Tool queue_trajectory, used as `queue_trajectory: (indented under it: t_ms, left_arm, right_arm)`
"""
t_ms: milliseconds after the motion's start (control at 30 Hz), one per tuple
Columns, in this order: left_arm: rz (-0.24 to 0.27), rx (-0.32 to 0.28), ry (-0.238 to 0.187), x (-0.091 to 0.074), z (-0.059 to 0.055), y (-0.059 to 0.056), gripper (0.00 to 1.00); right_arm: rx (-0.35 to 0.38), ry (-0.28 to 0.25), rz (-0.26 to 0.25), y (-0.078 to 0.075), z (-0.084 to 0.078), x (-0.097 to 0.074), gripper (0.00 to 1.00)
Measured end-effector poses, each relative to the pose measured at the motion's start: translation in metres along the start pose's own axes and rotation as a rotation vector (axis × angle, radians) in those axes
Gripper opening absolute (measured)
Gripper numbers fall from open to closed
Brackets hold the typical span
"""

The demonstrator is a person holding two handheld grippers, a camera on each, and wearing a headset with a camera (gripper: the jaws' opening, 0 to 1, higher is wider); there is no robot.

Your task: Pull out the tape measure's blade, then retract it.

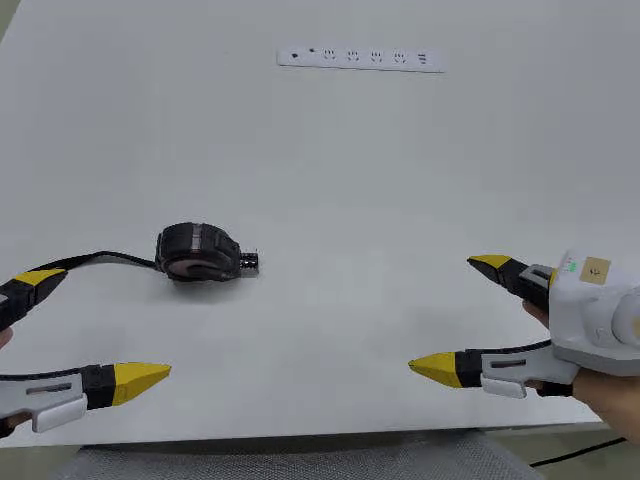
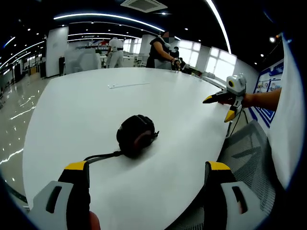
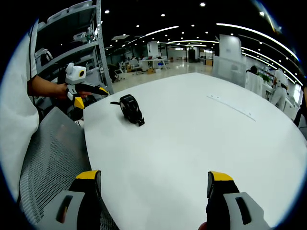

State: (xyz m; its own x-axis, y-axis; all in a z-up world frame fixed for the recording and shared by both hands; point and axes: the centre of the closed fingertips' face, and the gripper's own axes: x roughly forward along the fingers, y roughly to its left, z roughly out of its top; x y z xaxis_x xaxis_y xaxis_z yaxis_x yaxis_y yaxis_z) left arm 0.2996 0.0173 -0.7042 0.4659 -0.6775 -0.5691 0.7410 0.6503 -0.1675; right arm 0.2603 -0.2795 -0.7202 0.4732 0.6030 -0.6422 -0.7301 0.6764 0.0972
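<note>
A black tape measure (image 1: 197,254) lies on the white table (image 1: 380,180), its blade tip (image 1: 250,262) pointing right and a black strap (image 1: 105,259) trailing left. The blade looks fully wound in. My left gripper (image 1: 100,325) is open at the table's near left edge, just left of the tape measure (image 2: 135,135) and apart from it. My right gripper (image 1: 450,315) is open at the near right, well away from the tape measure (image 3: 131,108). Neither holds anything.
A white power strip (image 1: 360,58) lies at the far side of the table. A grey mesh chair back (image 1: 300,460) sits below the near edge. People stand beyond the table's far end (image 2: 160,50).
</note>
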Motion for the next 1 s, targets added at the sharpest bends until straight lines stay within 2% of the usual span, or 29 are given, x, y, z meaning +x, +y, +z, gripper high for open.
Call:
queue_trajectory:
  t_ms: [333,533,1000]
  left_arm:
    - [-0.021,0.018,0.006,0.005,0.004,0.002,0.95]
    - [-0.042,0.048,0.018,0.012,0.007,0.000,0.93]
    - [-0.075,0.099,0.043,0.029,0.014,0.006,0.89]
  right_arm:
    - [-0.031,-0.001,0.019,-0.002,0.009,0.011,0.94]
    - [-0.055,0.005,0.049,-0.001,0.014,0.022,0.94]
    - [-0.102,0.024,0.107,-0.007,0.026,0.047,0.94]
